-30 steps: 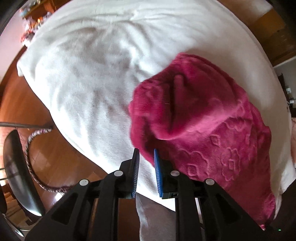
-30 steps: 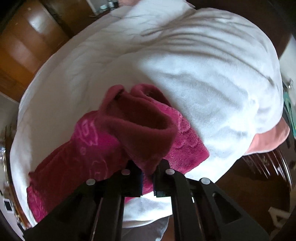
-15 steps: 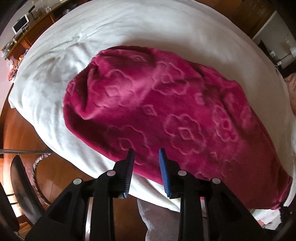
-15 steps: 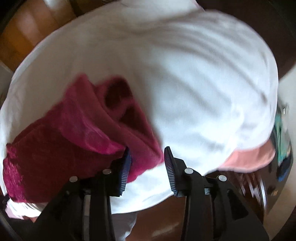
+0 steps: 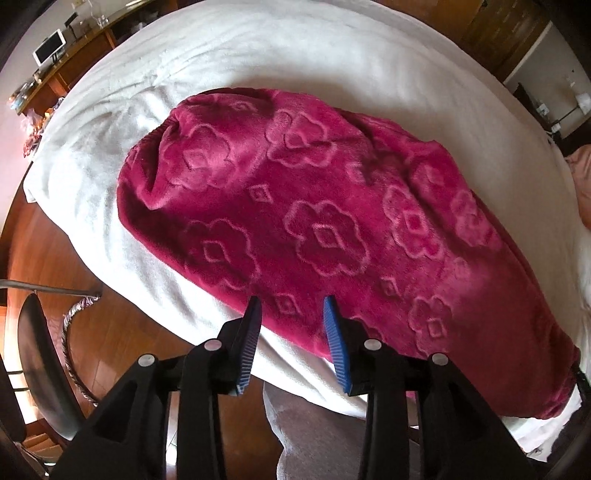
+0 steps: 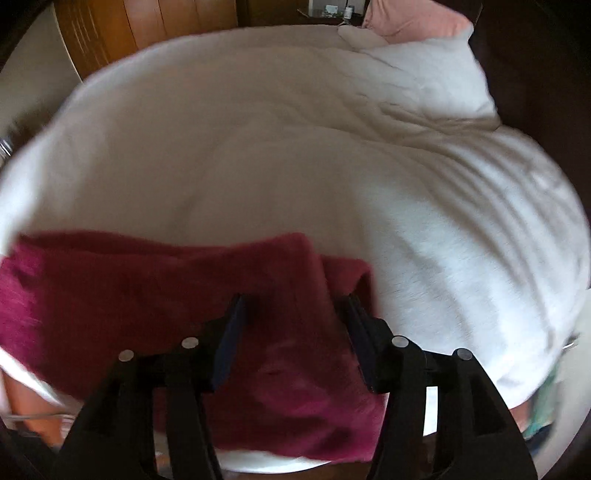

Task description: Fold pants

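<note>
Magenta fleece pants [image 5: 314,229] with an embossed flower pattern lie folded in a long band across the white blanket [image 5: 258,55] on the bed. My left gripper [image 5: 291,306] hangs just over the near edge of the pants, its jaws opening, blue pads apart with nothing pressed between them. In the blurred right wrist view the pants [image 6: 147,280] lie at the lower left. There my right gripper [image 6: 291,306] is above their right end, jaws opening wide, and the cloth lies below them unpinched.
The white blanket [image 6: 332,166] stretches beyond the pants, with a pink pillow [image 6: 413,18] at its far end. Wooden floor [image 5: 110,332], a dark chair [image 5: 40,369] and a desk with small items [image 5: 55,59] stand left of the bed. Grey cloth [image 5: 314,435] shows below the left gripper.
Both grippers opened; the right one let go of the pants end, which dropped flat. The left gripper moved along the bed, so the whole folded pants now lie in its view.
</note>
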Action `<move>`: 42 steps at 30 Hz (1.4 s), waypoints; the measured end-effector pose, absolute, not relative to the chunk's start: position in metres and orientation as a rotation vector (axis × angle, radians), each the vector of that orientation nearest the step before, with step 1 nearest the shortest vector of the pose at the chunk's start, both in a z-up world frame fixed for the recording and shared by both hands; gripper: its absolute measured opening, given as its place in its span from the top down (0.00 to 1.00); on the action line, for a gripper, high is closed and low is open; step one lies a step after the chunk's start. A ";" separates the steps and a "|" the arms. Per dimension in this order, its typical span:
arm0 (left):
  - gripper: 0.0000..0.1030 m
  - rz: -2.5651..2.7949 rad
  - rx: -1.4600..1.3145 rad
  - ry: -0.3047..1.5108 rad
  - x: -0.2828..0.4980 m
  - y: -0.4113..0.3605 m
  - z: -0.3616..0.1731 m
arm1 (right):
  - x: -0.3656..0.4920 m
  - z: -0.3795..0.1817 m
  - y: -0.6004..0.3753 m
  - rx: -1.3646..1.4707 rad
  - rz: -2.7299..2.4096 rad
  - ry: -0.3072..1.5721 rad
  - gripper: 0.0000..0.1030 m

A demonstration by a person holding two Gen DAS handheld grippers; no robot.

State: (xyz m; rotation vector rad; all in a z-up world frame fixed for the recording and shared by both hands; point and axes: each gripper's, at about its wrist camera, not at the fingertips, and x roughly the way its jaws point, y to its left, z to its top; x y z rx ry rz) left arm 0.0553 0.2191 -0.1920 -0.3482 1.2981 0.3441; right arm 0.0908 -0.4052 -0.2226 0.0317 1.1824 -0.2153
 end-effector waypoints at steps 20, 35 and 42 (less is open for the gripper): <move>0.63 0.413 -0.394 1.308 0.047 0.276 -0.204 | 0.099 -0.208 -0.438 0.078 -0.327 1.123 0.46; 0.63 0.356 -0.405 1.323 0.105 0.347 -0.222 | 0.180 -0.182 -0.209 0.172 0.098 1.115 0.45; 0.63 0.329 -0.360 1.322 0.118 0.375 -0.229 | 0.235 -0.205 -0.066 0.124 0.377 1.191 0.45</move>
